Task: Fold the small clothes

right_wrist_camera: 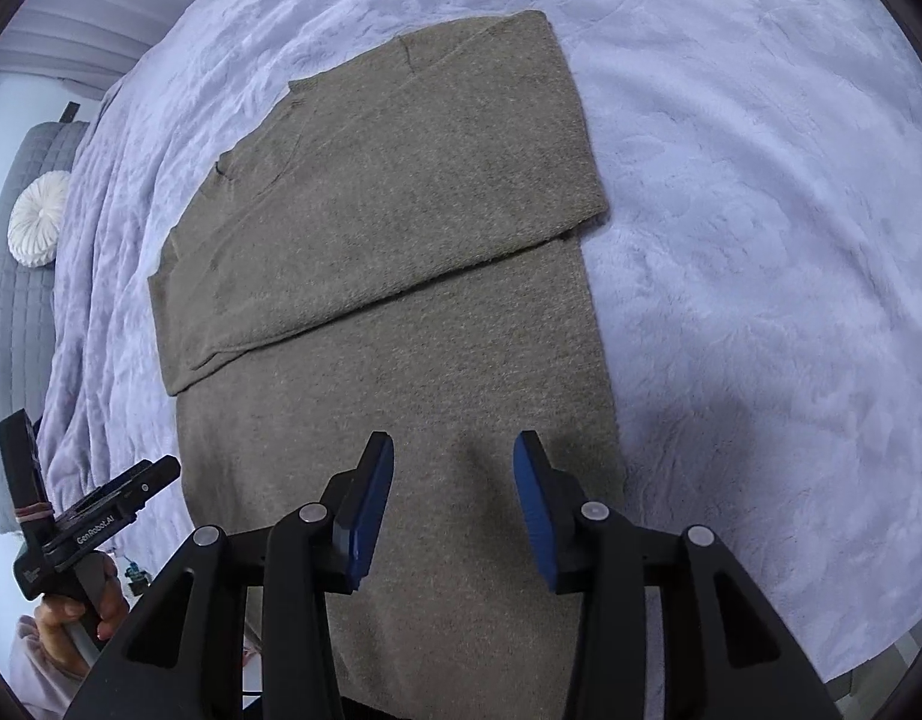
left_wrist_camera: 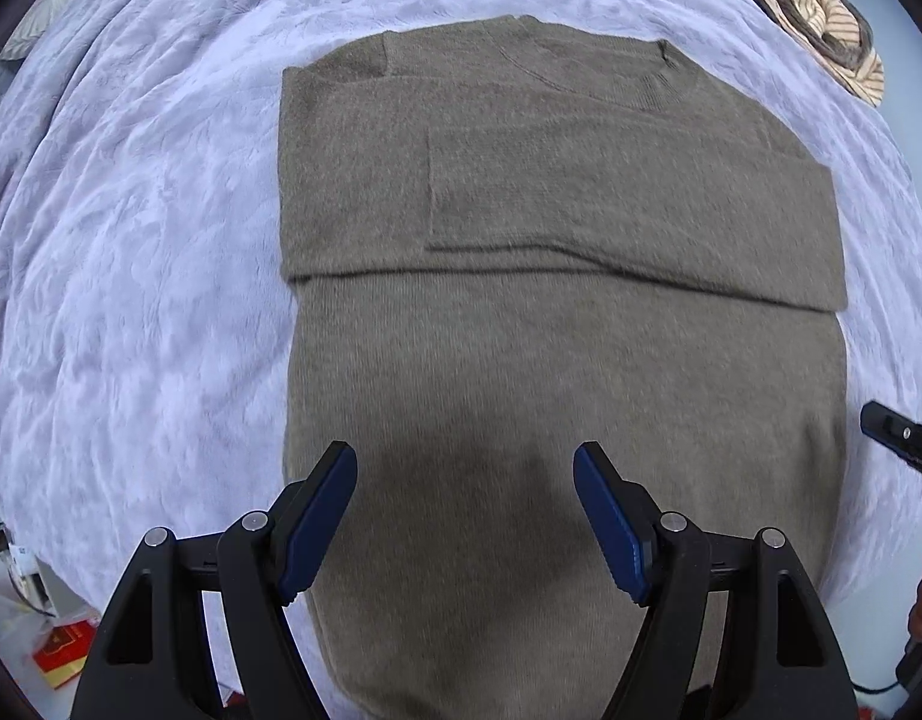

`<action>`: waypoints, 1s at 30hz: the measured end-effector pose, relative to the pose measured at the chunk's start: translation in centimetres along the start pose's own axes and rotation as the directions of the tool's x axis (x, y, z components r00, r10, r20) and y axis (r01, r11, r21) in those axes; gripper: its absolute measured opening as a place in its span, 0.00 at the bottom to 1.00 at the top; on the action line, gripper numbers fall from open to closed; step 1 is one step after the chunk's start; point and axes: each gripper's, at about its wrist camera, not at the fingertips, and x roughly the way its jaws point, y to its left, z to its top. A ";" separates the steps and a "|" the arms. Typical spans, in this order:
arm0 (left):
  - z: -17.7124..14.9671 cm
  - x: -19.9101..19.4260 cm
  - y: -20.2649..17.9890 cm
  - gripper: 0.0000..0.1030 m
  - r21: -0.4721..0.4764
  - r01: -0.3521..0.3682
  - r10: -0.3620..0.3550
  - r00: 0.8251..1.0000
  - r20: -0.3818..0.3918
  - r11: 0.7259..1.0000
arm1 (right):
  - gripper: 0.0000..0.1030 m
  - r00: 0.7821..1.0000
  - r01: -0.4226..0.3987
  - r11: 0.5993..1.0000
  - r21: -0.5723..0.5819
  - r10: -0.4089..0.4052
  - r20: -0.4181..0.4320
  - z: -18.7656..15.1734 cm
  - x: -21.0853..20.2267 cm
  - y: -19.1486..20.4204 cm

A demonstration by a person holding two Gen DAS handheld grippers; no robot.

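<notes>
An olive-brown knit sweater [left_wrist_camera: 551, 180] lies flat on the bed, both sleeves folded across its chest and the neckline at the far end. My left gripper [left_wrist_camera: 464, 453] hangs open above the sweater's lower part, nothing between its blue pads. My right gripper [right_wrist_camera: 454, 438] hovers over the same lower part of the sweater [right_wrist_camera: 401, 240], near its right edge, jaws moderately apart and empty. Its tip shows at the right edge of the left wrist view. In the right wrist view a hand [right_wrist_camera: 71, 612] holds the left gripper at the lower left.
A lavender plush blanket [left_wrist_camera: 131, 240] covers the bed around the sweater. A striped cloth [left_wrist_camera: 821, 18] lies bunched at the far right. A round white cushion [right_wrist_camera: 38, 228] rests by the grey headboard [right_wrist_camera: 17, 312]. A red box [left_wrist_camera: 65, 648] lies on the floor.
</notes>
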 end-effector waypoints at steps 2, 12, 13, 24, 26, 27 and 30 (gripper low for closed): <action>-1.2 -0.5 -0.4 0.73 0.003 -0.002 0.002 1.000 -0.017 1.000 | 0.45 1.000 -0.014 1.000 -0.013 0.014 -0.005 -0.4 -0.3 0.4; -5.5 -1.1 -0.2 0.73 -0.073 -0.029 0.024 0.997 -0.068 0.997 | 0.46 0.995 -0.060 0.998 -0.015 0.058 -0.084 -1.8 1.1 -0.2; -5.8 -1.1 0.2 0.73 -0.077 -0.029 0.023 0.997 -0.074 0.997 | 0.46 0.994 -0.061 0.998 -0.017 0.060 -0.087 -1.9 1.2 -0.2; -8.9 0.1 3.5 0.73 -0.033 0.055 -0.057 0.995 -0.080 0.998 | 0.52 0.998 -0.044 0.995 0.086 0.048 -0.042 -5.5 0.1 -1.6; -9.7 0.2 3.7 0.73 -0.012 0.078 -0.078 0.994 -0.070 0.997 | 0.52 0.998 -0.041 0.995 0.089 0.045 -0.043 -6.8 0.2 -1.7; -10.1 0.3 3.8 0.73 -0.005 0.090 -0.090 0.994 -0.065 0.996 | 0.52 0.999 -0.026 0.996 0.088 0.030 -0.044 -7.5 0.2 -1.7; -11.8 0.8 4.2 0.73 0.012 0.139 -0.137 0.988 -0.070 0.990 | 0.52 0.999 -0.003 0.995 0.102 0.008 -0.047 -9.7 0.4 -2.3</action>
